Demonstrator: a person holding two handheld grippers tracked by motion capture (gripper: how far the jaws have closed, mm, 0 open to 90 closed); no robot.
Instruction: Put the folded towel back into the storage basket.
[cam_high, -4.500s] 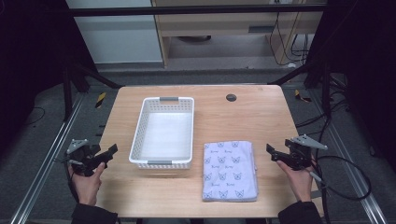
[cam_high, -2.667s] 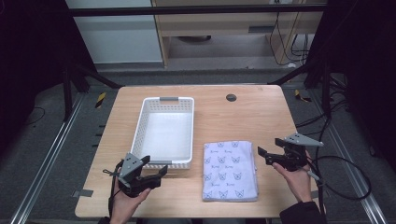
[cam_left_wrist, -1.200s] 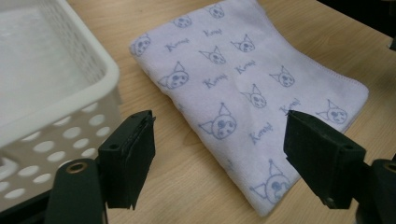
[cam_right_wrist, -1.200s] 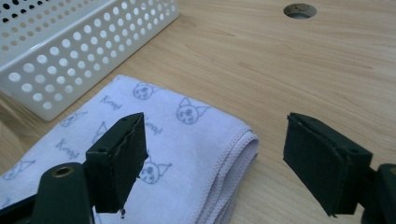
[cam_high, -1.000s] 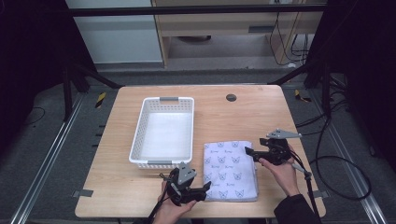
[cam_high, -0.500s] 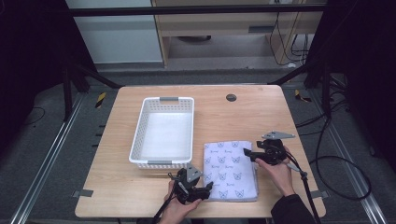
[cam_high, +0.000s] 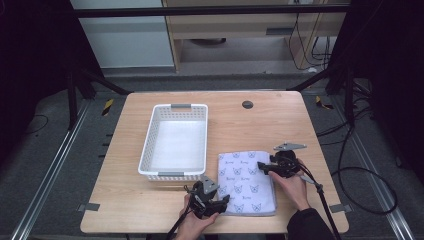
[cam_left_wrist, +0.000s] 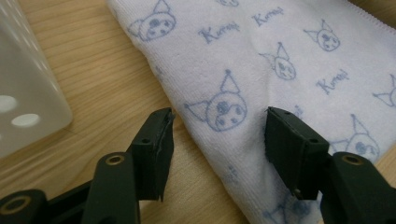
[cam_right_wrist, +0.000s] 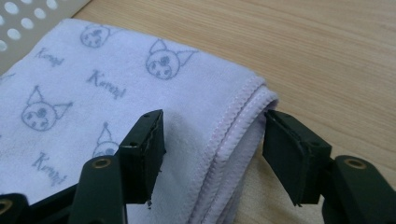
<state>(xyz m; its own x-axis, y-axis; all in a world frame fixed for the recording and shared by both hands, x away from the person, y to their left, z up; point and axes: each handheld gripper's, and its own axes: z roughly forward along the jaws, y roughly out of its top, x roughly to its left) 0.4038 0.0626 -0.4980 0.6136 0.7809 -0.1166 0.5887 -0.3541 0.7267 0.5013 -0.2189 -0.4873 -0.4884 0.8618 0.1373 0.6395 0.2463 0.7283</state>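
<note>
A folded lavender towel (cam_high: 247, 182) printed with cat faces lies flat at the table's front right. My left gripper (cam_high: 223, 201) is at its near left corner. In the left gripper view (cam_left_wrist: 217, 116) the jaws straddle the towel's (cam_left_wrist: 261, 70) left edge, one over bare wood and one over cloth. My right gripper (cam_high: 261, 167) is at the towel's far right side. Its jaws (cam_right_wrist: 212, 116) straddle the stitched hem of the towel (cam_right_wrist: 116, 79). Both pairs of jaws have just been closing, with cloth between them but no pad pressing on it.
A white perforated basket (cam_high: 172, 175) stands empty left of the towel, its wall close to my left gripper (cam_left_wrist: 23, 84) and its rim (cam_right_wrist: 28, 23) in the right gripper view. The wooden table (cam_high: 260, 125) has a dark round hole (cam_high: 247, 104) at the back.
Both hands came in from the table's sides to the towel. In the last second they sank a little onto its edges, the left gripper shifting slightly toward the cloth.
</note>
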